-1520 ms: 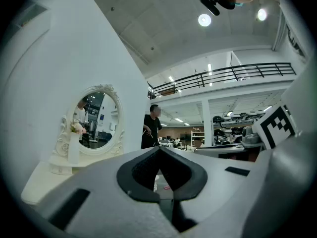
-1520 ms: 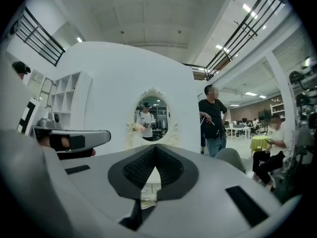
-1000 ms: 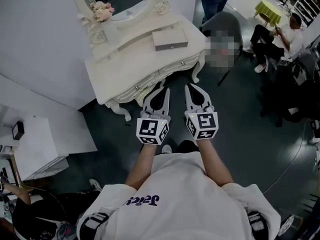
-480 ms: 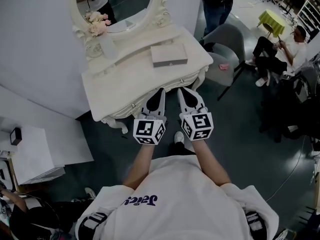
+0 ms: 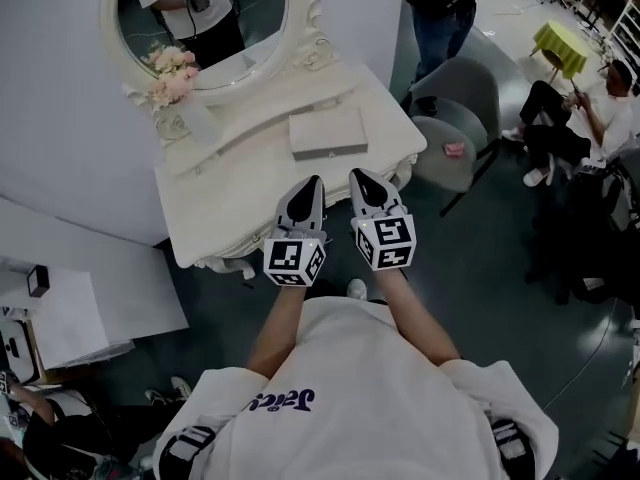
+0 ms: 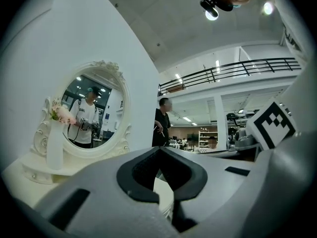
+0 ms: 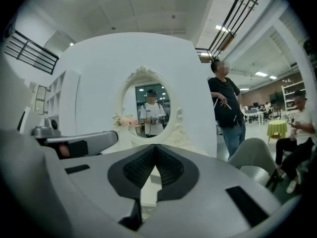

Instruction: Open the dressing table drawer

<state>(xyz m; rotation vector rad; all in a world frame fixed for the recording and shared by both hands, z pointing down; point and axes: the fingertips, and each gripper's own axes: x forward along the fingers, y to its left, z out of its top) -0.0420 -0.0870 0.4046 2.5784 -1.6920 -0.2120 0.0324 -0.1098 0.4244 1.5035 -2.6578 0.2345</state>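
A box (image 5: 328, 133), maybe a case, on dressing table (image 5: 240, 210) before mirror (image 5: 200, 8)

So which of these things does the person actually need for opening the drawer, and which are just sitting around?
Part of the job: dressing table, its drawer front hidden under the top's edge; left gripper and right gripper, both shut and empty.

Just lying about: flat box, vase of flowers and oval mirror on the table; grey chair beside it.

Open studio hall, dressing table (image 5: 250, 183) against partition wall (image 7: 99, 73), mezzanine railing (image 6: 233, 69), seated onlooker (image 5: 600, 118)
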